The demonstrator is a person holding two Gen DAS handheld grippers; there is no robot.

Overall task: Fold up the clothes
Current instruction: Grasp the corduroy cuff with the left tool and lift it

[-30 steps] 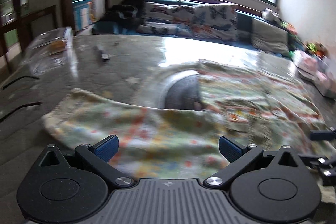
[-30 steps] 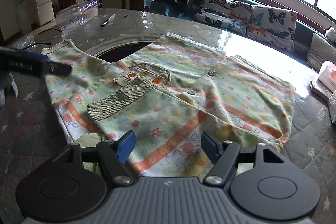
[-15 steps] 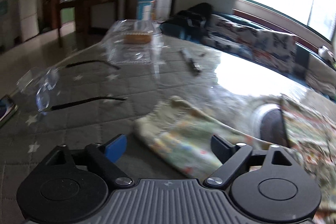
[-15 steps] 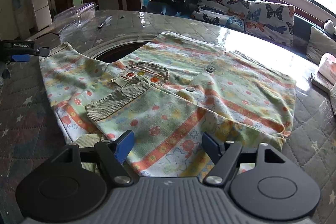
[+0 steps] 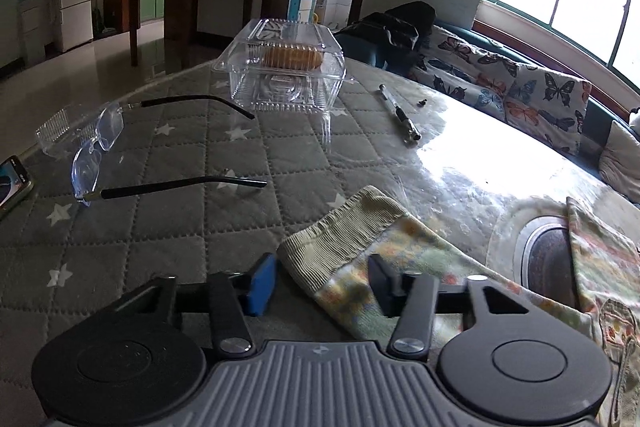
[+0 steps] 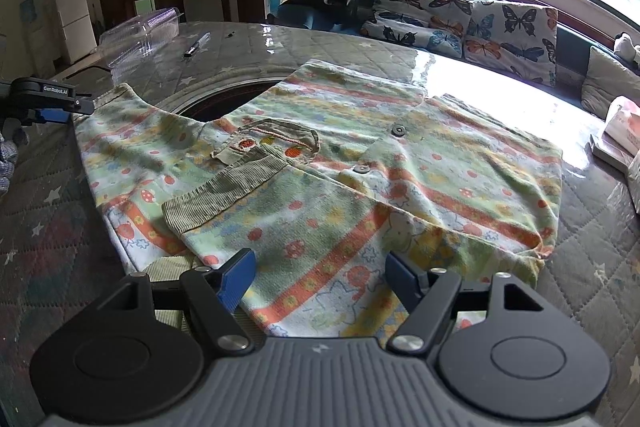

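Lying spread flat on the grey star-quilted table cover (image 6: 48,227): pastel striped, cartoon-printed knit top (image 6: 360,187) with ribbed olive cuffs, near sleeve folded across the chest. Closing around the far sleeve's ribbed cuff (image 5: 340,239): left gripper (image 5: 320,281), jaws not yet pressing the cloth between them. Hovering open over the hem: right gripper (image 6: 320,277), gripping nothing. Resting beyond: rimless black-armed spectacles (image 5: 120,147), clear plastic clamshell box (image 5: 284,67).

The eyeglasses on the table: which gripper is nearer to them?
Left. The left gripper, closing around the shirt's ribbed cuff, sits just beside the eyeglasses; the right gripper hovers at the shirt's hem, farther off.
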